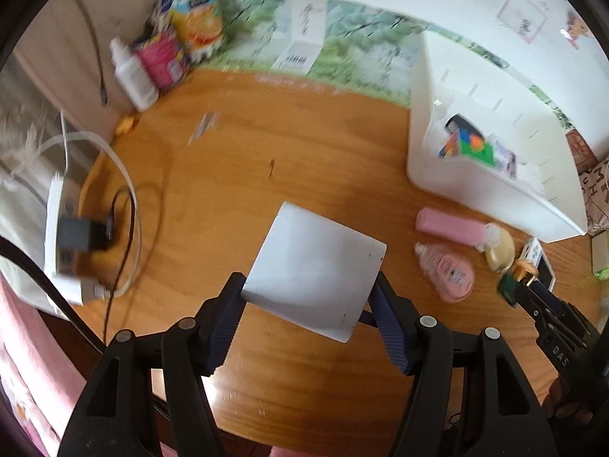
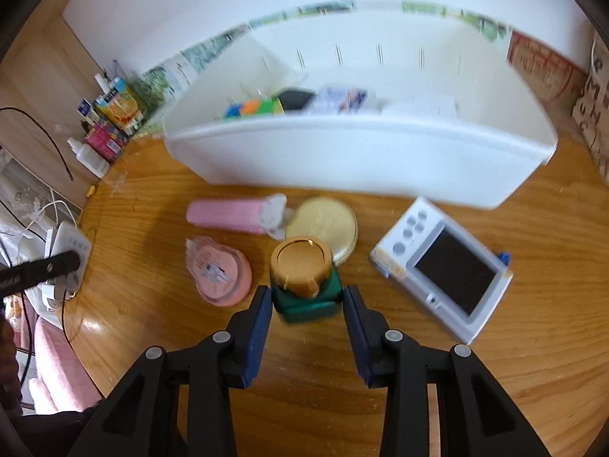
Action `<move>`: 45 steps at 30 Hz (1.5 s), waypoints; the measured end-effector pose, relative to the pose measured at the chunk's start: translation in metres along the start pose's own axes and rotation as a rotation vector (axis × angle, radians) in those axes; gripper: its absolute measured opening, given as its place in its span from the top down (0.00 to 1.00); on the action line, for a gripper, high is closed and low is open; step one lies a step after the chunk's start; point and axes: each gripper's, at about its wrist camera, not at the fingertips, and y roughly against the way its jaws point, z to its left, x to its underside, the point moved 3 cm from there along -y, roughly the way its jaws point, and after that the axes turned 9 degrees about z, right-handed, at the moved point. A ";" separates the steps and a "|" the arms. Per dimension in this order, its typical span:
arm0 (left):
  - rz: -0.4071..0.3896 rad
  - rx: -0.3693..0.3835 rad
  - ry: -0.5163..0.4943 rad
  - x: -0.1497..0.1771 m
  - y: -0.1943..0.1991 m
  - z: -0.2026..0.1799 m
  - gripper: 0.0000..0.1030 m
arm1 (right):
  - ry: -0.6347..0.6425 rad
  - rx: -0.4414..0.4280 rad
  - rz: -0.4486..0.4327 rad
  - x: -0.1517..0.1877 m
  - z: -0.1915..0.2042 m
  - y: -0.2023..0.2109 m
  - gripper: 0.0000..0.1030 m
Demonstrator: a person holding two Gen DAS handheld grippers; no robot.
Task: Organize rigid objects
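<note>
Left tongs (image 1: 308,304) clamp a blank white box (image 1: 316,266), lower centre, above the counter (image 1: 289,144). Right tongs (image 2: 308,304) grip a green bottle (image 2: 306,297) with a gold cap, lower centre. "DAS" shows on the right tongs' arm. White bin (image 2: 342,152) stands behind; its labels are blurred.
</note>
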 end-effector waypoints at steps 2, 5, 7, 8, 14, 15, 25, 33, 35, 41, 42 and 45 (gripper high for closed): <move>-0.024 0.005 -0.018 -0.007 0.007 -0.005 0.34 | 0.016 -0.004 -0.033 -0.003 0.003 0.011 0.90; -0.063 0.024 -0.047 -0.019 0.021 -0.016 0.34 | 0.035 0.002 -0.113 -0.012 0.005 0.035 0.98; -0.094 0.031 -0.068 -0.028 0.031 -0.025 0.34 | 0.058 0.012 -0.156 -0.017 0.007 0.049 0.98; -0.105 0.034 -0.078 -0.031 0.035 -0.029 0.33 | 0.070 0.017 -0.164 -0.019 0.007 0.053 0.98; -0.181 0.074 -0.129 -0.047 0.058 -0.054 0.33 | 0.104 0.036 -0.183 -0.023 0.006 0.067 0.98; -0.187 0.080 -0.137 -0.048 0.059 -0.057 0.33 | 0.095 0.026 -0.171 -0.022 0.003 0.066 0.97; -0.185 0.129 -0.179 -0.033 0.067 -0.074 0.33 | -0.127 -0.078 -0.012 -0.006 -0.034 0.044 0.94; -0.168 0.132 -0.179 -0.022 0.066 -0.070 0.34 | -0.241 -0.152 0.123 0.010 -0.041 0.017 0.62; -0.163 0.128 -0.175 -0.021 0.065 -0.069 0.33 | -0.239 -0.157 0.146 0.012 -0.038 0.011 0.52; -0.155 0.116 -0.162 -0.018 0.065 -0.063 0.33 | -0.209 -0.139 0.218 0.016 -0.029 -0.007 0.24; -0.155 0.115 -0.159 -0.018 0.065 -0.062 0.34 | -0.200 -0.133 0.233 0.017 -0.027 -0.010 0.22; -0.153 0.109 -0.157 -0.017 0.066 -0.060 0.33 | -0.173 -0.112 0.273 0.020 -0.022 -0.021 0.22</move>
